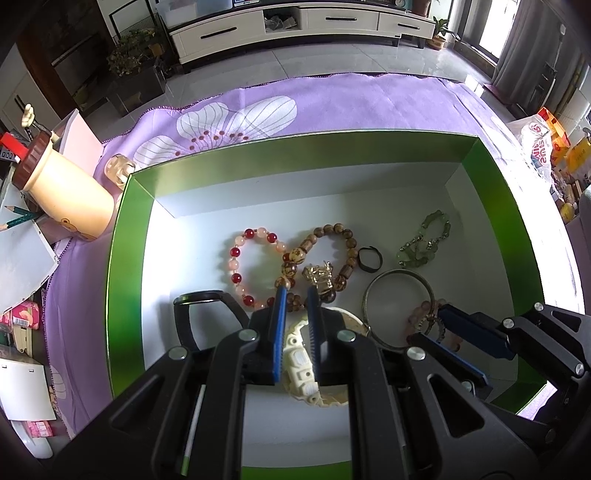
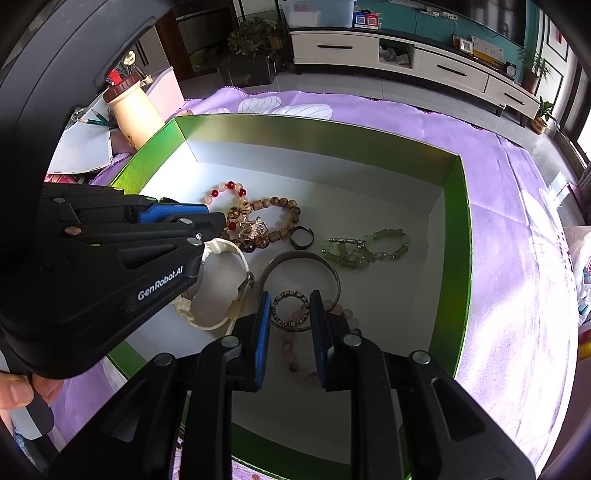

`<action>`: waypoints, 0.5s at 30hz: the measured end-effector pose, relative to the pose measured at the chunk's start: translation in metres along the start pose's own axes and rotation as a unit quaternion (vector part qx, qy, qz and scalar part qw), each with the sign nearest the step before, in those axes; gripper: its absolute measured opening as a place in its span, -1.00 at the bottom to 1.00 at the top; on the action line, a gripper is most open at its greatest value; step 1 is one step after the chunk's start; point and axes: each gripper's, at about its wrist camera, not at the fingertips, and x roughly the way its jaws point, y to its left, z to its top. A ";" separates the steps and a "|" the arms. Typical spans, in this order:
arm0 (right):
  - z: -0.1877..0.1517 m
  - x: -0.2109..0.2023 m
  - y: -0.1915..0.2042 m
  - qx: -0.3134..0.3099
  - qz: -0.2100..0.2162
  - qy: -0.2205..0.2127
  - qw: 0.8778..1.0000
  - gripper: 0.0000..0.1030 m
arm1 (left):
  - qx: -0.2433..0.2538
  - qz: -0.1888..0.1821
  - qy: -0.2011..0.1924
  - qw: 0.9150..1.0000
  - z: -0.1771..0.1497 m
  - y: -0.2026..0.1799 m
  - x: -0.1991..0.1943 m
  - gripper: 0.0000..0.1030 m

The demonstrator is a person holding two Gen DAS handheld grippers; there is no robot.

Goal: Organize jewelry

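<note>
Purple cloth bears a green box; white watch lies curled sideways.

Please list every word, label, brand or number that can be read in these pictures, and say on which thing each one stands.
"GenRobot.AI": white print on the side of the left gripper.
Red letters on the white plastic bag: mirrored and creased, not readable.
Small packages left of the cloth: print too blurred to read.
Boxes on the shelf: labels too small to read.
No text is visible on the green box or the jewelry.
</note>
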 end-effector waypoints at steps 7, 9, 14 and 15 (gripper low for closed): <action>0.000 0.000 -0.003 0.004 -0.002 0.003 1.000 -0.59 | 0.002 0.001 -0.003 1.000 0.000 -0.001 -0.003 -0.73; 0.000 -0.001 -0.004 0.004 -0.003 0.004 1.000 -0.59 | 0.002 0.001 -0.003 1.000 0.000 0.000 -0.003 -0.67; 0.000 -0.003 -0.005 0.007 -0.002 0.002 1.000 -0.58 | 0.002 0.002 -0.007 1.000 0.001 0.000 -0.007 -0.57; 0.000 -0.004 -0.005 0.006 -0.003 0.002 1.000 -0.58 | 0.002 0.002 -0.008 1.000 0.001 0.000 -0.007 -0.56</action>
